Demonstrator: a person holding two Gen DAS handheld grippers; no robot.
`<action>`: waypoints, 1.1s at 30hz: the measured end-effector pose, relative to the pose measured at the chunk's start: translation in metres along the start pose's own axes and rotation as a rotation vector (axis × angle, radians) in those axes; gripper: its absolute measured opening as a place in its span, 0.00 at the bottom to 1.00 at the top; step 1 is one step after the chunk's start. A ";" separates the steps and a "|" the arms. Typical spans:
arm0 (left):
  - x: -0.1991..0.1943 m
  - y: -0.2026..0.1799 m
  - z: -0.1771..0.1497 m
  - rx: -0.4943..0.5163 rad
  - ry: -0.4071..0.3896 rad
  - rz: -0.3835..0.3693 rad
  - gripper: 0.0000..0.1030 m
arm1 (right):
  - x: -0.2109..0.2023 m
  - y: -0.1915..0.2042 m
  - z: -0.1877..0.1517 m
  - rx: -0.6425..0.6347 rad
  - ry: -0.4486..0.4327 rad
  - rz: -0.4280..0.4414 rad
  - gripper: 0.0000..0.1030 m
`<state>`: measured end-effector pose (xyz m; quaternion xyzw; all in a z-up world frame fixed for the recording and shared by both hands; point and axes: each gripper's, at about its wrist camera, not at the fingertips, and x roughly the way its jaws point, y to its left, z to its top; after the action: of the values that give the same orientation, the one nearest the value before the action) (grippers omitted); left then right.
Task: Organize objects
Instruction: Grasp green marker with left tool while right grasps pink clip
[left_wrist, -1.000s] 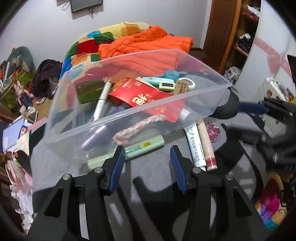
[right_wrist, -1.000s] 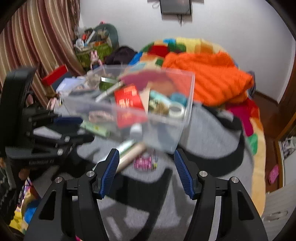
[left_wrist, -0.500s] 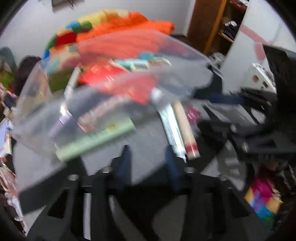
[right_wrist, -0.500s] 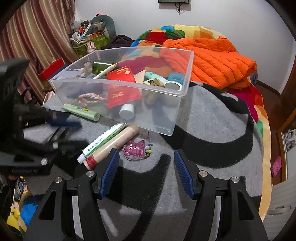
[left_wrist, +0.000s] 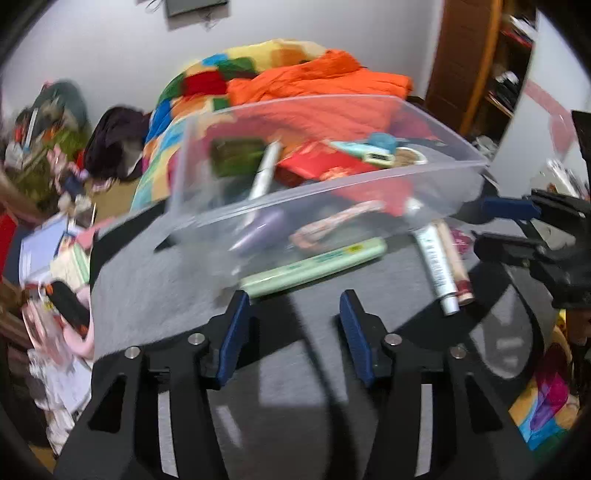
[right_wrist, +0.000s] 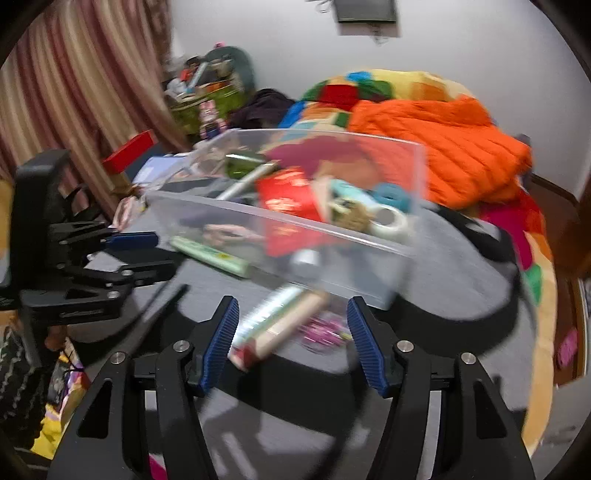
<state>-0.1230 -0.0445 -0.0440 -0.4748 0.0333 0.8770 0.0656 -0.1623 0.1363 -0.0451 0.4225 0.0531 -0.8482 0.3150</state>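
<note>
A clear plastic bin sits on the grey blanket, holding a red packet, a white pen, tape rolls and other small items. A green tube lies in front of it. A white tube and a tan tube lie beside a pink charm. My left gripper is open and empty just short of the green tube. My right gripper is open and empty, over the two tubes and the charm.
An orange jacket and a colourful quilt lie behind the bin. Clutter, books and bags fill the left side. A striped curtain hangs at left. A wooden door and shelves stand at right.
Both views shifted and blurred with hand motion. The left gripper swung and came back facing the bin, slightly further back. The right gripper dropped closer to the two tubes. Both stayed open.
</note>
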 end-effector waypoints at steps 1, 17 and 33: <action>0.002 0.004 -0.001 -0.009 0.007 -0.006 0.50 | 0.005 0.007 0.003 -0.013 0.008 0.020 0.51; 0.027 -0.006 0.004 0.086 0.026 -0.013 0.51 | 0.079 0.024 0.026 0.069 0.168 0.179 0.40; -0.041 -0.025 -0.035 0.158 -0.054 -0.079 0.56 | 0.000 0.018 -0.002 -0.041 0.076 0.137 0.43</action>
<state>-0.0680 -0.0271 -0.0292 -0.4453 0.0818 0.8808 0.1383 -0.1501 0.1227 -0.0433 0.4503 0.0535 -0.8069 0.3785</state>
